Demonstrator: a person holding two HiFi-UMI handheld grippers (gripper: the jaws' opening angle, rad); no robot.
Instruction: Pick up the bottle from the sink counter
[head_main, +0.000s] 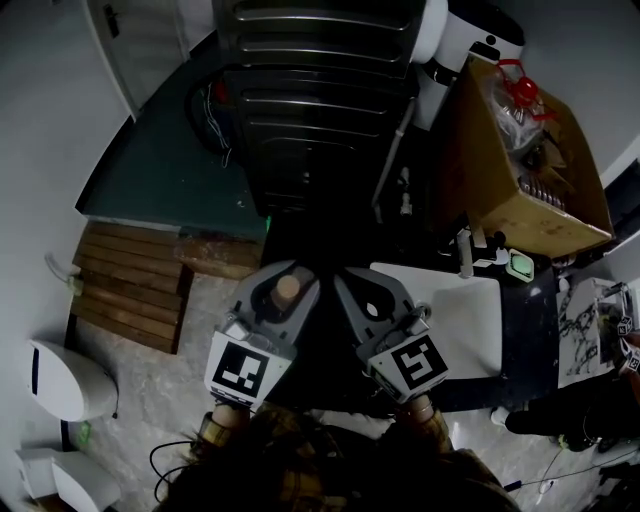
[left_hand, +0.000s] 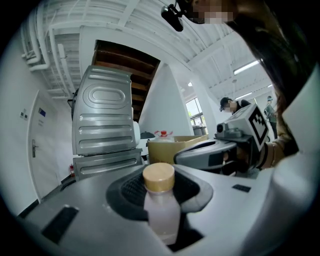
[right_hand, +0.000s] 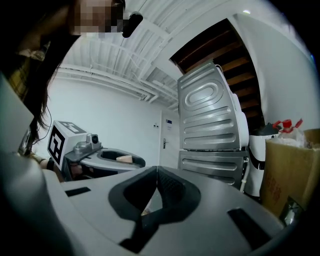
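A small pale bottle (left_hand: 162, 210) with a tan cap (left_hand: 159, 177) stands upright between the dark pads of my left gripper (left_hand: 161, 192), which is shut on its body below the cap. In the head view the cap of the bottle (head_main: 288, 288) shows between the left gripper's (head_main: 283, 277) fingers, held up in front of the person and away from the counter. My right gripper (head_main: 366, 288) hangs beside it on the right. In its own view the right gripper (right_hand: 157, 172) has its jaws together at the tips with nothing between them.
A white sink (head_main: 470, 310) with a faucet (head_main: 465, 255) sits in the dark counter (head_main: 530, 330) to the right. Behind it stands a cardboard box (head_main: 530, 170) of bottles. A ribbed metal appliance (head_main: 310, 100) stands ahead, a wooden pallet (head_main: 130, 285) on the floor at left.
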